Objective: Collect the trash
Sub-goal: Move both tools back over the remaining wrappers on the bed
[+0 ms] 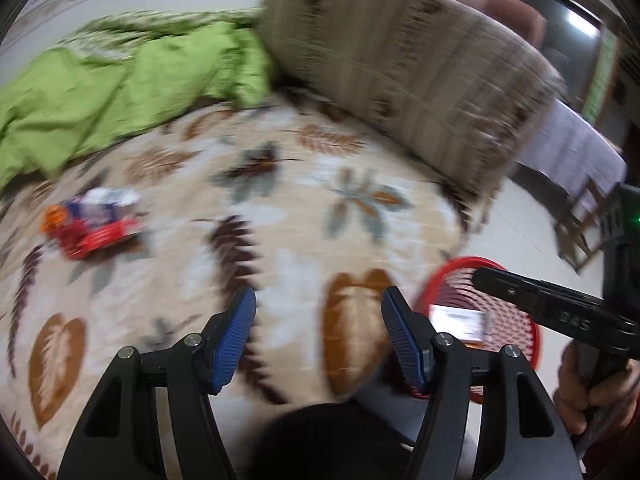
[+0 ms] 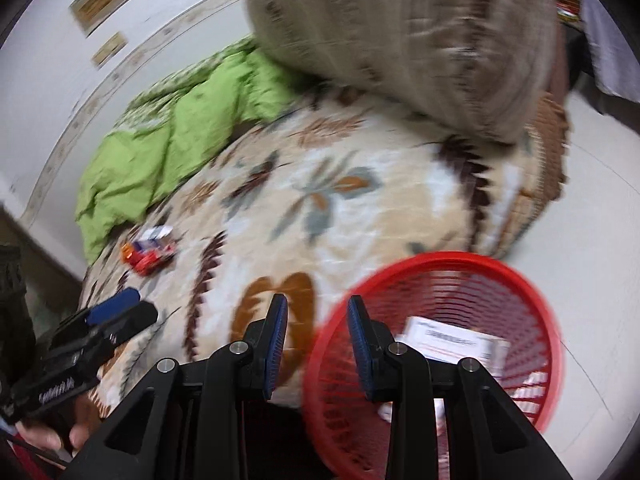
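Observation:
A red, white and blue crumpled wrapper (image 1: 94, 224) lies on the leaf-patterned bedspread (image 1: 280, 200), far left of my left gripper (image 1: 318, 336), which is open and empty above the bed. The wrapper also shows in the right wrist view (image 2: 150, 250). A red mesh basket (image 2: 536, 320) stands on the floor beside the bed, with a white box (image 2: 452, 342) inside. My right gripper (image 2: 318, 342) is open and empty over the basket's near left rim. The basket (image 1: 516, 320) and box (image 1: 458, 320) show right of the left gripper.
A green quilt (image 1: 120, 92) is bunched at the far left of the bed. A big brown striped pillow (image 1: 400, 68) lies at the far right. Pale floor (image 2: 600, 208) runs along the bed's right side. A table and chair (image 1: 576, 208) stand beyond.

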A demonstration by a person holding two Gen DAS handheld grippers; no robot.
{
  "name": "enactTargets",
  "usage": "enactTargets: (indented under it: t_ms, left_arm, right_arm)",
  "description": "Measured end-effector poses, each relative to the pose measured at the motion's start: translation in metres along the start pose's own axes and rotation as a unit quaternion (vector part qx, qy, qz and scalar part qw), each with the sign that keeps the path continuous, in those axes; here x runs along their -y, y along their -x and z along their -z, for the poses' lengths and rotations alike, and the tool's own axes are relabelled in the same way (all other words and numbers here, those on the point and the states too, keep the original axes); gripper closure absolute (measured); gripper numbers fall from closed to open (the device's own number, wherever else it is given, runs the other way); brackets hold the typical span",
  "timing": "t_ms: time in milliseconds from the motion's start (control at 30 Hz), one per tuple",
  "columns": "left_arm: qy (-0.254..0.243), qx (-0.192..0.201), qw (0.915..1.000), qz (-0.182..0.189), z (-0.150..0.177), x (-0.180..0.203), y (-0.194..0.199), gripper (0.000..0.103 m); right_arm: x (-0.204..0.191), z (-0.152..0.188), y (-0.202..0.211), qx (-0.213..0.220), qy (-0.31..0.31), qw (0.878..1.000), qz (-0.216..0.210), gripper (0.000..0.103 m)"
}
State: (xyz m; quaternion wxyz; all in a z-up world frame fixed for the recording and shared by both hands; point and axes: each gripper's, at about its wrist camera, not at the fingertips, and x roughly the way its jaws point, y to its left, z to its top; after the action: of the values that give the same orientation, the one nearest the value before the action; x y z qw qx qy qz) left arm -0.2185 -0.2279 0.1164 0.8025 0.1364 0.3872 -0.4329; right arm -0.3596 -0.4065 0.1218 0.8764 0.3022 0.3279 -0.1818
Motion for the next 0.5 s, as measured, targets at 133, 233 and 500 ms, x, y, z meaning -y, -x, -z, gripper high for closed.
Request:
enactTargets:
  t_ms: [133,233,500]
  left_arm:
    - [0.05,0.004,0.9978,-0.042,0.006,-0.05,0.006,0.039]
    - [0.09,0.007,0.9934,-0.07,0.012,-0.088,0.01,0.039]
    - [0.185,0.033,0.9658,-0.179,0.028,-0.193,0.017,0.039]
  right_arm:
    - [-0.039,-0.006,-0.023,-0.017,0.032,0.999,-0.037,0.07]
    - [-0.069,-0.01,-0.04,-0.03,0.055,0.996,-0.058,0.07]
    - [-0.155,-0.017,-0.091,-0.084,0.105,0.984,-0.115,0.07]
